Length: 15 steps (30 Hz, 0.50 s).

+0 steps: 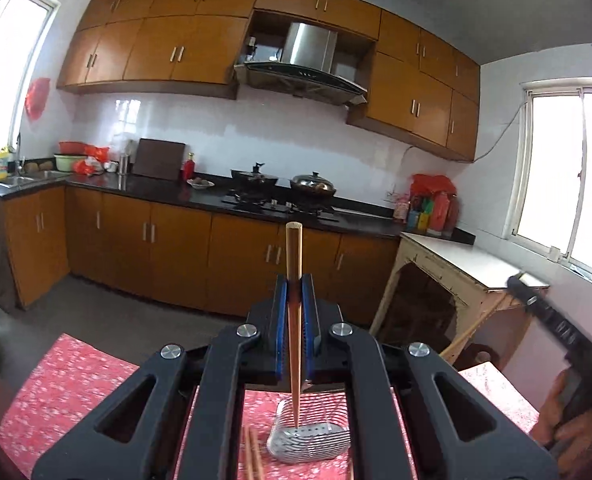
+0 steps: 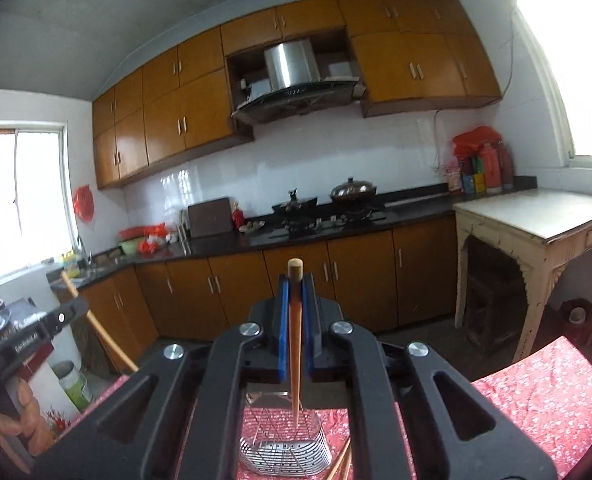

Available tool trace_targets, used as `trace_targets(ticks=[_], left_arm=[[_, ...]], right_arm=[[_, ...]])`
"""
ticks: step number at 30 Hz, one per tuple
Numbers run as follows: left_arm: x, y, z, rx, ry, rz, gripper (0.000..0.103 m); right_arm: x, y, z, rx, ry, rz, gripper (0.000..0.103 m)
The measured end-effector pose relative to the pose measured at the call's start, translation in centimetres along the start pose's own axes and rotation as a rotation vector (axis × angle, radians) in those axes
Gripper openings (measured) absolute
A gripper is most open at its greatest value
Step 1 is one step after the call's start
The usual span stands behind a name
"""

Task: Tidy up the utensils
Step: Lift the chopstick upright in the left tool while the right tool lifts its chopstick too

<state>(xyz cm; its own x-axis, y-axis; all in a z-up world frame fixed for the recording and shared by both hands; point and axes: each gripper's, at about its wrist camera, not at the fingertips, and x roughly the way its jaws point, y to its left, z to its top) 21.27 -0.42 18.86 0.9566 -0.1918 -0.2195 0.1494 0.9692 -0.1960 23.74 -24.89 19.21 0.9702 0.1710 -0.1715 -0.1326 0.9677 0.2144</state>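
Observation:
My left gripper (image 1: 294,280) is shut on a wooden chopstick (image 1: 294,256) that stands nearly upright between its blue pads, thick end up. Its thin tip hangs over a wire utensil holder (image 1: 309,438) on the red tablecloth. My right gripper (image 2: 295,278) is shut on a second chopstick (image 2: 295,320) held the same way, its tip over the same wire holder (image 2: 286,450). Loose chopsticks (image 1: 252,454) lie on the cloth beside the holder. The other gripper shows at each view's edge, the right one (image 1: 535,300) and the left one (image 2: 62,314).
The table has a red flowered cloth (image 1: 72,384). Beyond it runs a kitchen counter (image 1: 200,196) with a gas stove and pans (image 1: 311,186). A worn white side table (image 2: 535,216) stands at the right. A hand (image 1: 571,424) holds the right gripper.

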Motion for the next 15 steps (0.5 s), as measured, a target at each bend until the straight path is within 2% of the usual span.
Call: trace_targets(ticks=[3,7,10,15], left_arm=[[2.1,-0.3,-1.4,-0.002,0.016,0.011,0.007],[2.9,-0.4,-2.0,0.009,-0.042,0.047,0.007],[3.1,-0.4,-1.5,-0.005,-0.083,0.059,0.007],[3.7,-1.1,0.1,-0.004,-0.085,0.063,0.007]], right_arm=[[2.2,-0.3,-1.7,0.01,0.035,0.007,0.008],[4.7,-0.6,-3.6,0.019,0.074,0.007,0.008],[5.9,-1.0,-4.4,0.029,0.081,0.006,0.008],[6.7,-1.2,-4.4,0.042,0.075,0.022,0.008]])
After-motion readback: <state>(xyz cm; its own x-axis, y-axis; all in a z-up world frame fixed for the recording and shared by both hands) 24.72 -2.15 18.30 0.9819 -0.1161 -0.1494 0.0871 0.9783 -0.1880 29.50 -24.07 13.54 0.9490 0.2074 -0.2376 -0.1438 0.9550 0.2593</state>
